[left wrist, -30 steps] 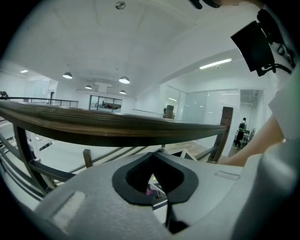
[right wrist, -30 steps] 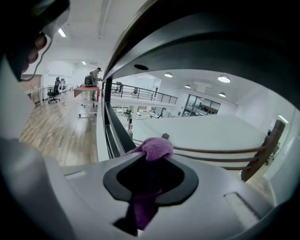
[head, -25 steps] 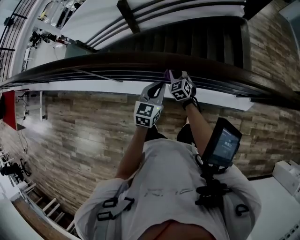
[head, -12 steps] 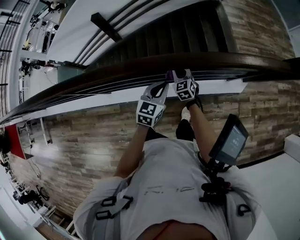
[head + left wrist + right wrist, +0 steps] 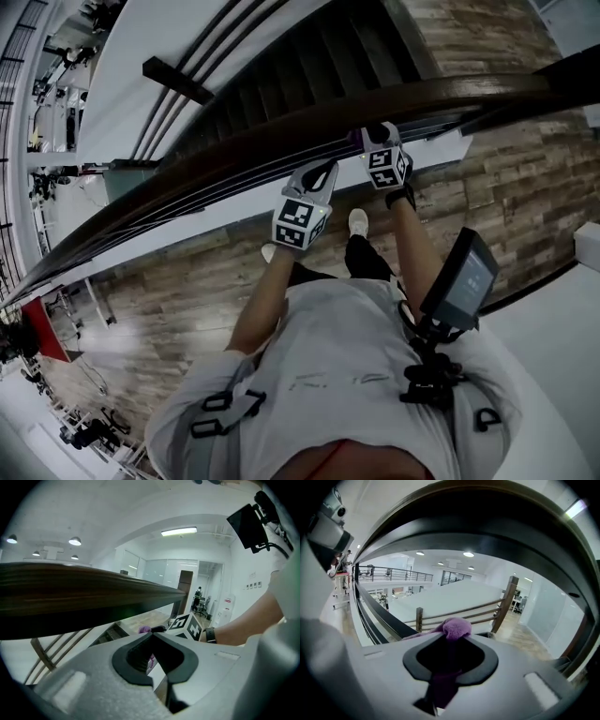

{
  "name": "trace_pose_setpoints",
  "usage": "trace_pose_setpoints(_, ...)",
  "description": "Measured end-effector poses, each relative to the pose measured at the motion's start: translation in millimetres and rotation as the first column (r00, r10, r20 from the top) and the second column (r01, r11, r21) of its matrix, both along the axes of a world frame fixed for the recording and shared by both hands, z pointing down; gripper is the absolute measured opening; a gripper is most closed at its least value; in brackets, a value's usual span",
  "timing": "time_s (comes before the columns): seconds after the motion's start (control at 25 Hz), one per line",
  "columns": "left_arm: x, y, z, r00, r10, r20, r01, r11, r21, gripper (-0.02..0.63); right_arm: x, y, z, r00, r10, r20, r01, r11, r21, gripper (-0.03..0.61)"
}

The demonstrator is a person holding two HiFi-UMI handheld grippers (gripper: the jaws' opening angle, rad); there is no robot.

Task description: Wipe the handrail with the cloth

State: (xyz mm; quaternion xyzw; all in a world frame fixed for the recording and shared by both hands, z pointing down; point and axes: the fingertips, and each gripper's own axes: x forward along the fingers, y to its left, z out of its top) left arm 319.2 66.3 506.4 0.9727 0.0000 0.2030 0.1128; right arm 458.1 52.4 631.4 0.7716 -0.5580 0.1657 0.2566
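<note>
Past the handrail (image 5: 216,155) a dark staircase (image 5: 309,75) drops away, plank floor (image 5: 169,281) lies under your feet, and a screen (image 5: 459,281) hangs at your chest. Your left gripper (image 5: 321,173) sits just below the rail on your side, its jaws closed together on nothing. Your right gripper (image 5: 373,141) has its jaws clamped on the purple cloth (image 5: 457,627), held at the rail's near edge. The rail's long axis runs from lower left to upper right in the head view, gently curved.
</note>
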Motion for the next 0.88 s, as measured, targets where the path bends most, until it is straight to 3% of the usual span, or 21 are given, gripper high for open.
trace_pose_setpoints(0.32, 78, 67, 6, 0.990, 0.139, -0.020, -0.139, 0.990, -0.031, 0.002, 119, 76, -4, 0.986, 0.158, -0.058, -0.159, 0.987, -0.002, 0.049)
trace_pose_setpoints(0.56, 109, 113, 2, 0.970, 0.238, -0.046, -0.239, 0.971, -0.020, 0.002, 199, 130, -15, 0.955, 0.278, -0.099, -0.282, 0.959, -0.024, 0.049)
trace_pose_setpoints(0.8, 125, 138, 5, 0.958, 0.284, -0.039, -0.285, 0.958, -0.039, 0.002, 258, 159, -23, 0.927, 0.375, -0.027, -0.375, 0.927, 0.004, 0.049)
trace_pose_setpoints(0.88, 128, 140, 4, 0.957, 0.288, -0.035, -0.289, 0.956, -0.044, 0.002, 273, 169, -21, 0.902, 0.431, 0.010, -0.431, 0.902, 0.027, 0.049)
